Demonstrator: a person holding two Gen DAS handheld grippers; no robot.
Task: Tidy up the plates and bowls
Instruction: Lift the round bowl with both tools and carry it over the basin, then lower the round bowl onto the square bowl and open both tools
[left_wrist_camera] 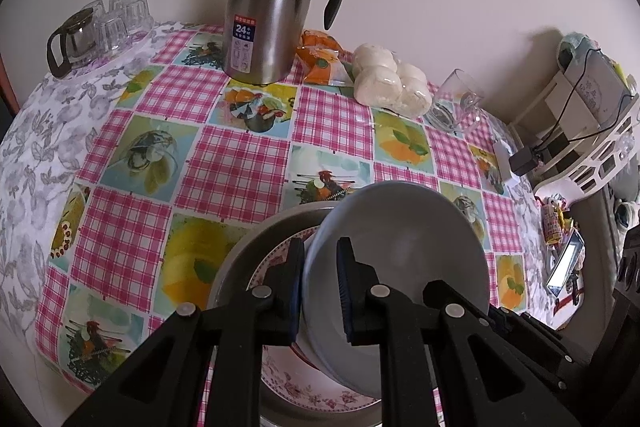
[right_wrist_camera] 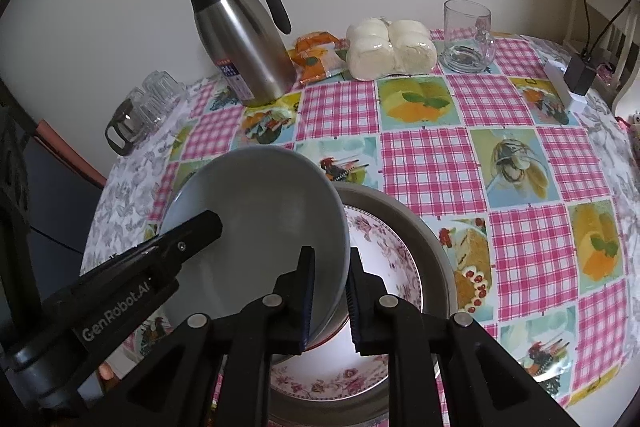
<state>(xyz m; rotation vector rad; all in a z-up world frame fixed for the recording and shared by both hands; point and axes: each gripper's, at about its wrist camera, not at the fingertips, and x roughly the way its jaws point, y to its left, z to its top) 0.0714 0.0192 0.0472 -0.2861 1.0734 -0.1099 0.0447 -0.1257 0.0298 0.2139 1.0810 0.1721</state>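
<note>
A grey bowl (left_wrist_camera: 400, 227) (right_wrist_camera: 260, 195) hangs tilted over a pink floral plate (left_wrist_camera: 312, 395) (right_wrist_camera: 384, 239), which lies inside a wider grey metal dish (left_wrist_camera: 248, 251) (right_wrist_camera: 424, 227) on the checked tablecloth. My left gripper (left_wrist_camera: 320, 287) is shut on the bowl's rim, one pad inside and one outside. On the opposite side of the rim my right gripper (right_wrist_camera: 331, 291) is shut too. One finger (right_wrist_camera: 200, 227) of the left gripper shows inside the bowl in the right wrist view. The bowl's underside and the plate's middle are hidden.
At the back near the wall stand a steel thermos jug (left_wrist_camera: 272, 7) (right_wrist_camera: 240, 39), an orange packet (left_wrist_camera: 320, 55), a bag of white buns (left_wrist_camera: 392, 83) (right_wrist_camera: 390, 47) and a glass mug (left_wrist_camera: 456, 99) (right_wrist_camera: 466, 35). Far left: a glass teapot with tumblers (left_wrist_camera: 80, 35) (right_wrist_camera: 140, 111). A charger (right_wrist_camera: 576, 75) lies far right.
</note>
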